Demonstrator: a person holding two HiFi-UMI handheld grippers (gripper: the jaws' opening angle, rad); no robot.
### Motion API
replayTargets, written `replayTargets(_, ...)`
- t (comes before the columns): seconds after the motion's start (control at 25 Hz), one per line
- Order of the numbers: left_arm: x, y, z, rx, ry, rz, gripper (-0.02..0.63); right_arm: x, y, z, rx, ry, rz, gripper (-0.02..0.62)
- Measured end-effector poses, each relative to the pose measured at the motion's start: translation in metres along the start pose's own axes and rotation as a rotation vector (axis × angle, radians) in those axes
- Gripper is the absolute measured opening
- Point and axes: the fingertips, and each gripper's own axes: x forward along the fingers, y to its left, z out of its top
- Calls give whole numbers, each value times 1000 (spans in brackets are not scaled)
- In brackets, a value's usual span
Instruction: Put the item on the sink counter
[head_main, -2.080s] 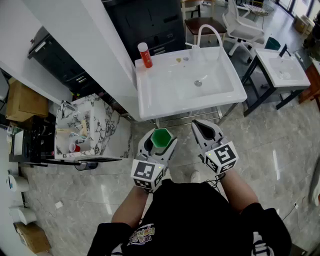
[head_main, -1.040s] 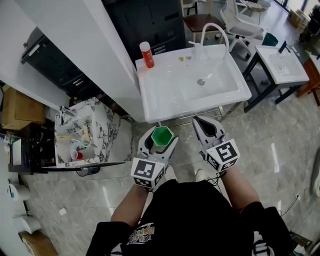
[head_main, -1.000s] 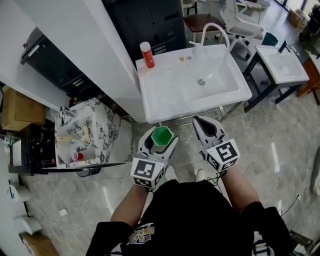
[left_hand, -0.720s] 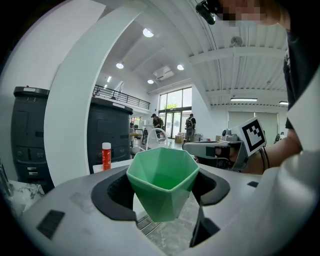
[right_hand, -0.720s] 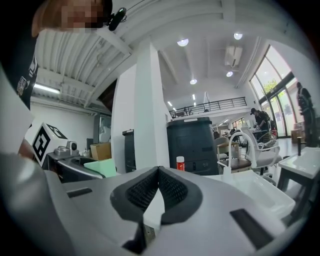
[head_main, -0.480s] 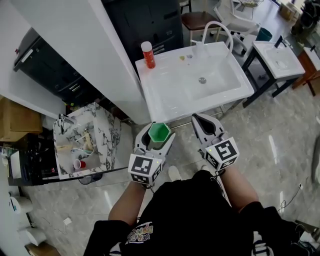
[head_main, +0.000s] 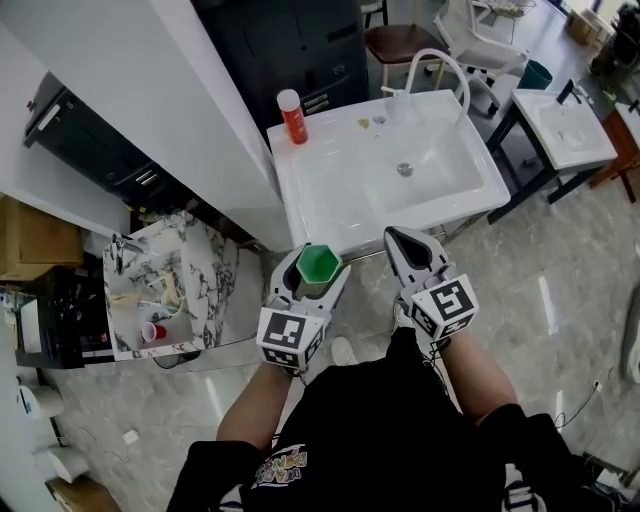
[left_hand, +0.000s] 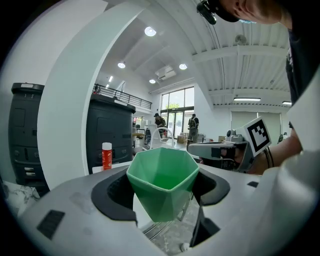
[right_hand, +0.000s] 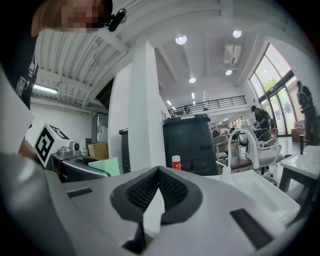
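Observation:
A green faceted cup (head_main: 318, 265) sits upright between the jaws of my left gripper (head_main: 316, 272), which is shut on it just in front of the white sink counter (head_main: 310, 180). In the left gripper view the cup (left_hand: 162, 180) fills the gap between the dark pads. To its right, my right gripper (head_main: 402, 242) is shut and holds nothing; its pads meet in the right gripper view (right_hand: 158, 172). Both grippers hover above the floor, short of the counter's front edge. The sink basin (head_main: 420, 165) lies beyond them.
A red bottle (head_main: 292, 116) stands at the counter's back left corner, and a white faucet (head_main: 440, 70) rises at the back. A white pillar (head_main: 150, 90) flanks the sink on the left. A marble-patterned table (head_main: 205, 280) with a small red cup (head_main: 152, 331) is at left. Another white sink (head_main: 565, 130) stands at right.
The person has stepped closer to the sink, so both grippers are nearer its front edge. The left gripper still holds the green cup and the right stays shut.

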Motion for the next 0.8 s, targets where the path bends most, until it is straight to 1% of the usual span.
replayTargets(0.2, 36, -7, 8, -7, 1, 54, 314, 8, -40, 3, -4, 12, 56, 54)
replayTargets(0.52, 100, -18, 22, -13, -2, 123, 314, 22, -109, 7, -4, 11, 122, 54)
replayTargets(0.8, 145, -22, 35, -17, -8, 195, 314, 37, -155, 12, -10, 16, 194, 54)
